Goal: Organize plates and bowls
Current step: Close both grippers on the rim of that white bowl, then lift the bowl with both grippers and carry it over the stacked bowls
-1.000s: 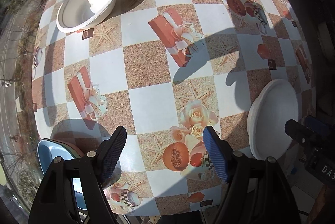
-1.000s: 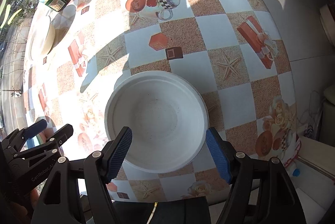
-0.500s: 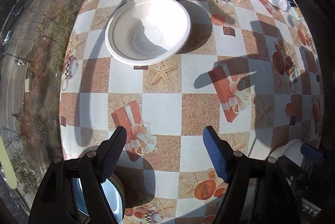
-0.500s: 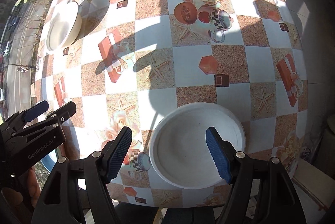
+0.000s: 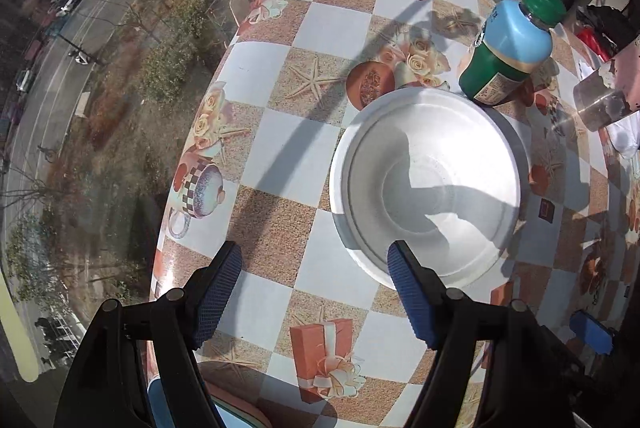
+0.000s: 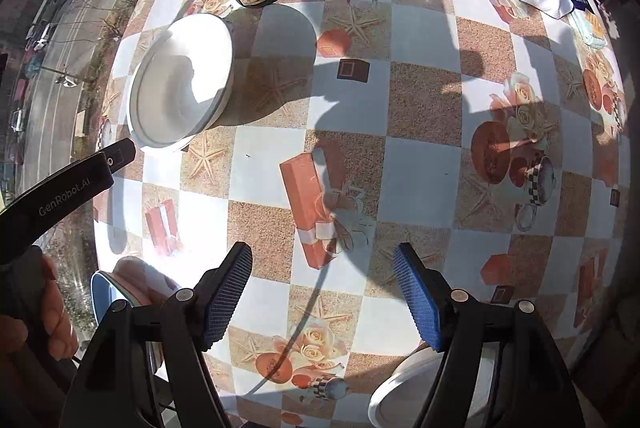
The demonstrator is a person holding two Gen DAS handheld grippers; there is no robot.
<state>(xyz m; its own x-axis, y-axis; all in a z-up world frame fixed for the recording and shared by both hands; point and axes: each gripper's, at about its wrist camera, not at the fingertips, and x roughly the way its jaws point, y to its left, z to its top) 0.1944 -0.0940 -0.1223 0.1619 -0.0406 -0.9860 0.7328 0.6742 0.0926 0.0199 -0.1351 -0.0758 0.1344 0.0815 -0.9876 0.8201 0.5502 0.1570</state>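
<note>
- White bowl [image 5: 428, 184] on checkered table [image 5: 280, 172], just beside green bottle [image 5: 506, 60].
- Left gripper [image 5: 314, 292] spread, empty, above the near rim; right gripper [image 6: 322, 298] likewise empty.
- Approach step, seemingly; next: straddle rim, clench.
- Second bowl [image 6: 390, 402] and blue dish [image 6: 102, 292] mostly cut off.

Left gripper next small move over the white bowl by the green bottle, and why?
Probably shift the left gripper toward the round white bowl so its near rim sits between the open jaws, then lower. Nothing is held, one blue pad overlaps the rim, the other hangs over bare checked tablecloth, and the green-capped bottle crowds the far side.
</note>
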